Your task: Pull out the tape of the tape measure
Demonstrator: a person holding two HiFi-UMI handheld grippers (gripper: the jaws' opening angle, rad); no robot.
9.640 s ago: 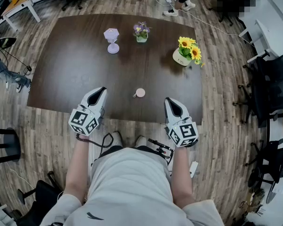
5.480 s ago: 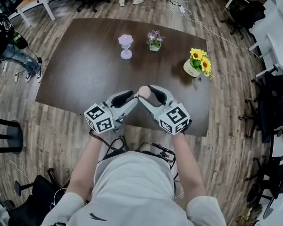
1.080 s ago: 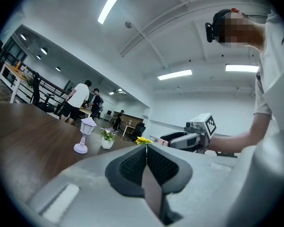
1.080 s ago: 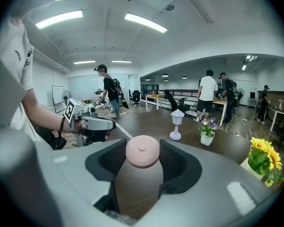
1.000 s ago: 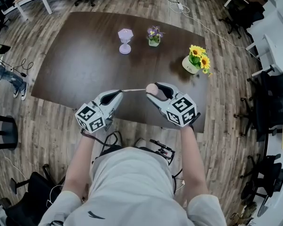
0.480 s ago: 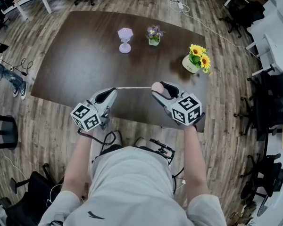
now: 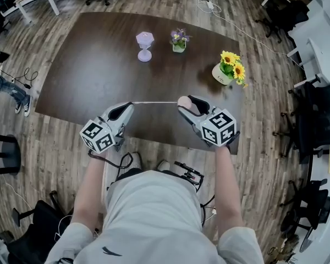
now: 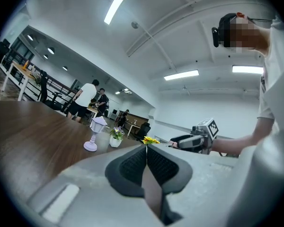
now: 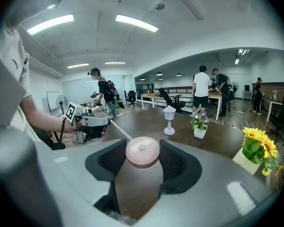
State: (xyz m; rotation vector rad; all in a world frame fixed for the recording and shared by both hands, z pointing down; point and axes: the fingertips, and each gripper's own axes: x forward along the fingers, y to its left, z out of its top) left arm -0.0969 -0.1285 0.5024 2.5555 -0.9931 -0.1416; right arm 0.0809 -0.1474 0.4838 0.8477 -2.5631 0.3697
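Jaws of the right gripper (image 9: 142, 144) are set wide apart and clamped on the case (image 9: 142, 152), a round, smooth pink disc with a small button on its top face. It is seated between jaw faces lined with ribbed black rubber. The jaws of the left gripper (image 8: 146, 149) are pressed together, and the end of the tape (image 7: 154, 102) is pinched between them. In the head view the tape, a thin pale strip, is stretched straight from the left jaws at 9 o'clock to the case at 3 o'clock. Both grippers are held above the near edge of the dark wood-grain table (image 7: 88, 76). Farther back on it, a lilac lamp (image 7: 144, 38) and a small pot (image 7: 179, 45) of purple flowers are seen toward 12 o'clock. A pale vase of sunflowers (image 7: 231, 66) is seen toward 2 o'clock.
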